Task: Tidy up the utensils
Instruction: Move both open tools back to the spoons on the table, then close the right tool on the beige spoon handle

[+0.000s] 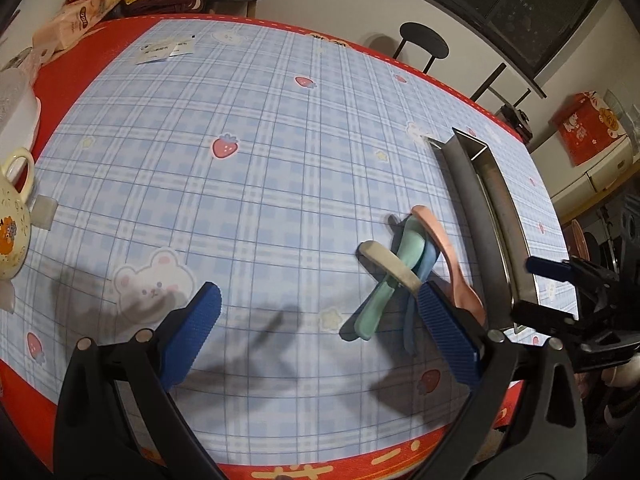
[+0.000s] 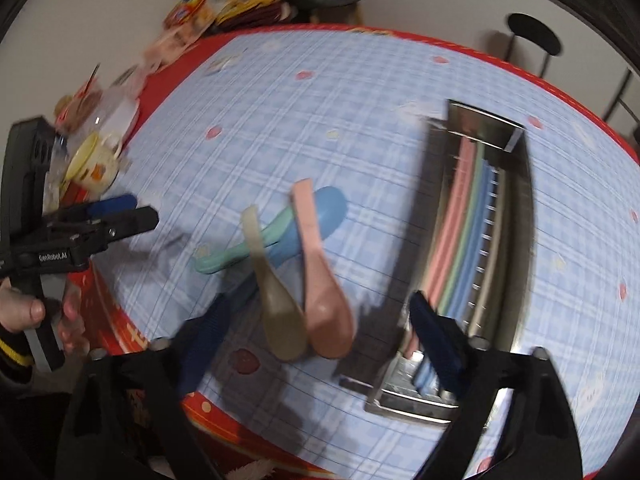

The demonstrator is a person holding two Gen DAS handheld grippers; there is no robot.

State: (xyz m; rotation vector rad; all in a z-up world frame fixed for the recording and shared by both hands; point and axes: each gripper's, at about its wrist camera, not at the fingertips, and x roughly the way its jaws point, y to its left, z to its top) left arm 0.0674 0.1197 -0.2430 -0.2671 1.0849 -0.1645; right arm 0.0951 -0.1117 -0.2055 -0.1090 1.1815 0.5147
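Observation:
Several plastic spoons lie crossed in a pile on the checked tablecloth: a pink spoon (image 2: 320,276), a beige spoon (image 2: 272,292), a mint spoon (image 2: 240,250) and a blue spoon (image 2: 320,216). The pile also shows in the left wrist view (image 1: 408,264). A long steel utensil box (image 2: 476,248) beside them holds pink, green and blue chopsticks (image 2: 460,232). My left gripper (image 1: 320,332) is open and empty, its right finger next to the pile. My right gripper (image 2: 320,348) is open and empty, just above the pink and beige spoon bowls.
A cream mug (image 1: 10,232) and a white container (image 1: 20,108) stand at the table's left. Snack packets (image 1: 84,4) lie at the far left corner. A black stool (image 1: 424,42) stands beyond the table. The box (image 1: 484,220) lies along the right side.

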